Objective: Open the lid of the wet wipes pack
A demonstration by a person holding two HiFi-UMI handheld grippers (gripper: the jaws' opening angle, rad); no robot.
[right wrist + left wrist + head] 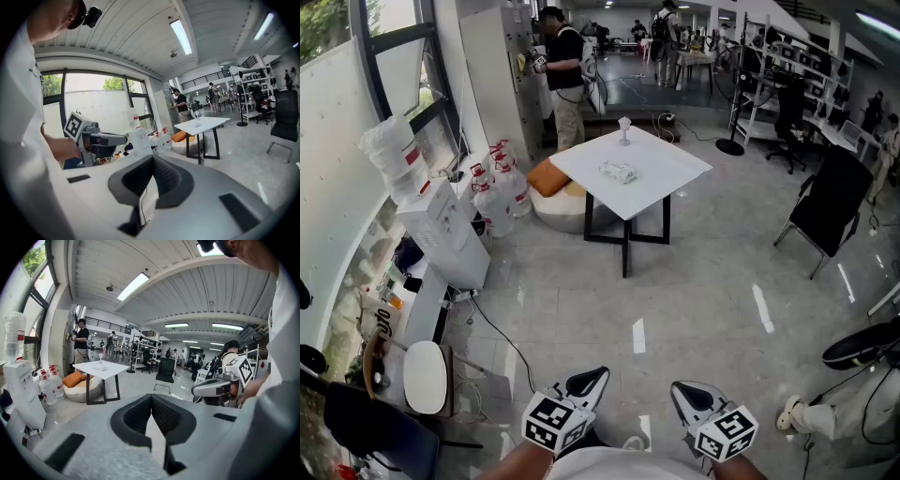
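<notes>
Wet wipes pack (617, 172) lies on a white table (667, 165) at twelve o'clock, well apart from the person. Its long axis runs roughly ten to four, and its lid end is too small to tell. Left gripper (584, 382) and right gripper (692, 397) hang at six, jaws closed on nothing. The job likely calls for approaching first, then steadying the pack while lifting the lid.
</notes>
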